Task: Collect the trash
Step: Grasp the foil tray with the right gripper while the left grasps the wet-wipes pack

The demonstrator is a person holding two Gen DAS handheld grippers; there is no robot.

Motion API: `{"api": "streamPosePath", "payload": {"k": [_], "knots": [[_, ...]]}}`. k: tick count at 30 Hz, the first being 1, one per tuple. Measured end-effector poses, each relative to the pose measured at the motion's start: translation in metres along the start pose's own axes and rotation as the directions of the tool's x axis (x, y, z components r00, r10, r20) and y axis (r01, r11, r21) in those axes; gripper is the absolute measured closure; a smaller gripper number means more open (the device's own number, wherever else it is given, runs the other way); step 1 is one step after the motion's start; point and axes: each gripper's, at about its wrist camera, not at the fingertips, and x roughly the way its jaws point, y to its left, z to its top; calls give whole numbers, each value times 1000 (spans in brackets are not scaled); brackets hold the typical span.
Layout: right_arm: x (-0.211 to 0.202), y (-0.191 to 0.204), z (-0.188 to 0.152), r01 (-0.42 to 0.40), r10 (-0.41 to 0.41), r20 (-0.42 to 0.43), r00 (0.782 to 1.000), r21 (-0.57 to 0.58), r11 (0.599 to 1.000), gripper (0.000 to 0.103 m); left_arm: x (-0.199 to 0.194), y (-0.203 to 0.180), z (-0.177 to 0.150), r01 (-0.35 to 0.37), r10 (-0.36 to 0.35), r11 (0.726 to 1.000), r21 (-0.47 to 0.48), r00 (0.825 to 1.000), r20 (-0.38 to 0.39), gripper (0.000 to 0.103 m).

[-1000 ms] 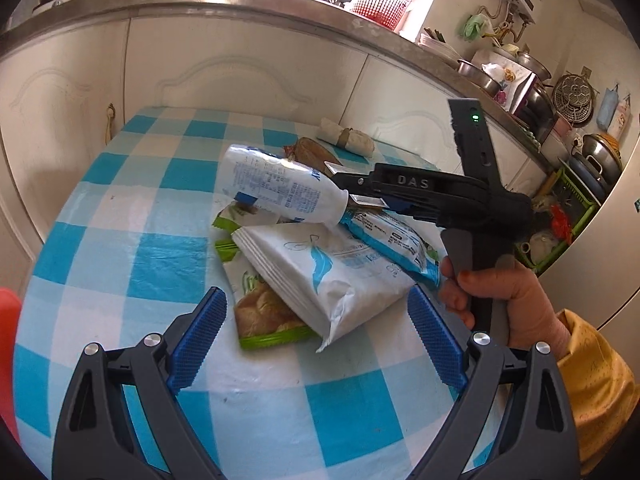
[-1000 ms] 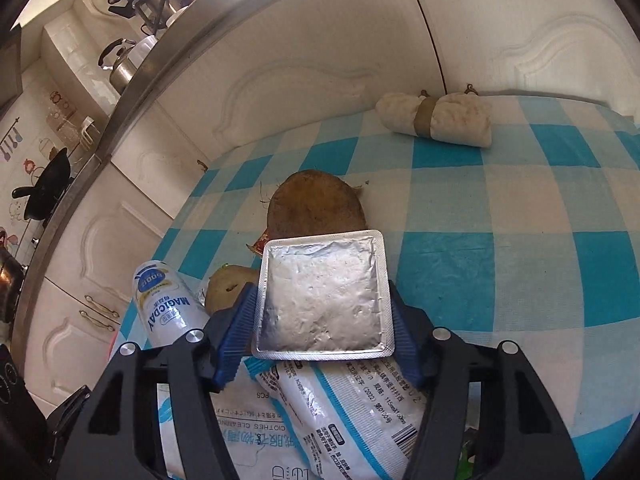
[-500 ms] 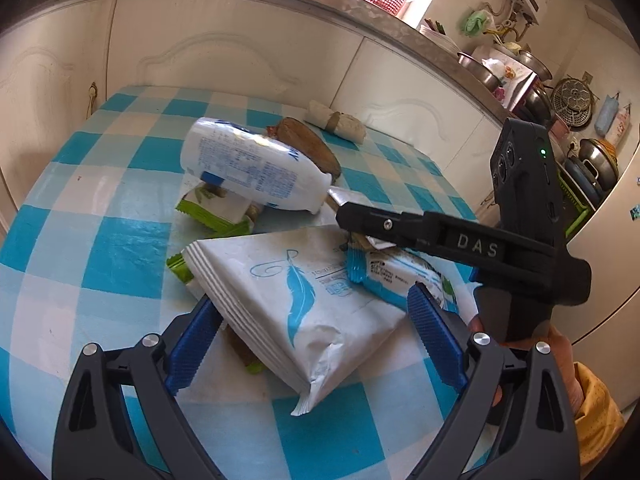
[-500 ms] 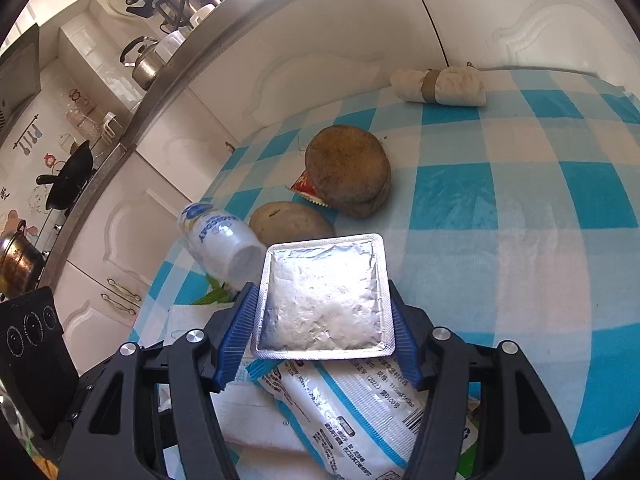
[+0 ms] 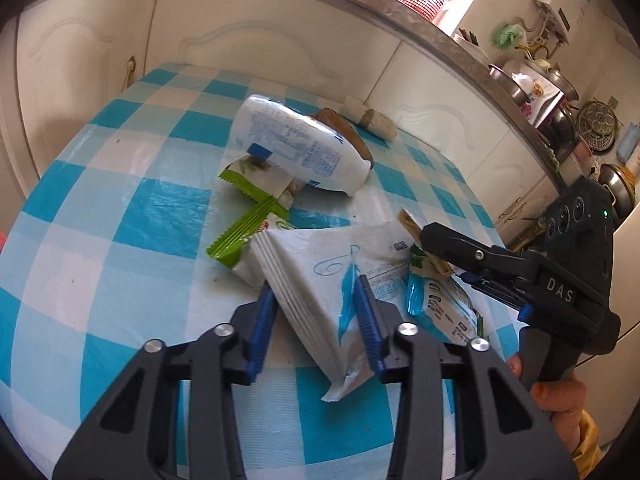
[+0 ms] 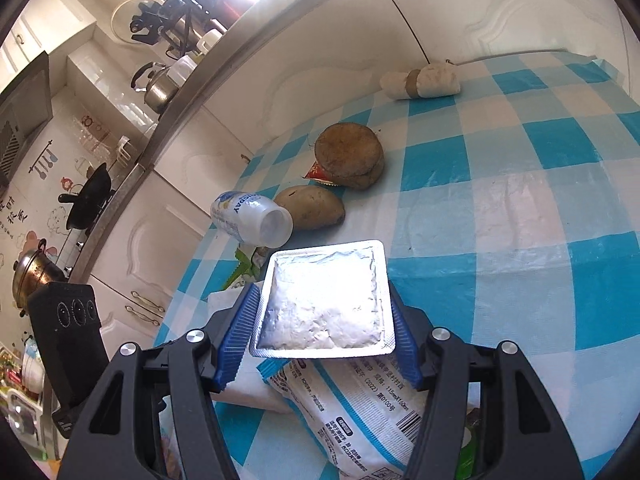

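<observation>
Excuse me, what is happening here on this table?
A person is collecting trash from a blue-and-white checked table with two handheld tools. The left tool has closed its blue pads around a white tissue pack with a blue feather print. The right tool holds a square silver foil packet above the pile. A white plastic bottle and green snack wrappers lie on the table, not yet collected.

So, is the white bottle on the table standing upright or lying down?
Lying down. The white bottle rests on its side on the table, its mouth pointing sideways.
</observation>
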Motion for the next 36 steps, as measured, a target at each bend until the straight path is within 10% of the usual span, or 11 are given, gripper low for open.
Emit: {"api": "streamPosePath", "payload": {"k": [17, 25, 36], "knots": [[-17, -2, -2, -34, 33, 69, 997, 6, 999, 41, -57, 10, -27, 79, -77, 996, 51, 997, -25, 81], [-18, -2, -3, -37, 36, 75, 997, 4, 999, 41, -71, 5, -51, -13, 49, 955, 295, 992, -113, 19], [-20, -1, -4, -47, 47, 77, 996, -2, 999, 41, -10, -44, -48, -57, 195, 824, 564, 963, -188, 8]]}}
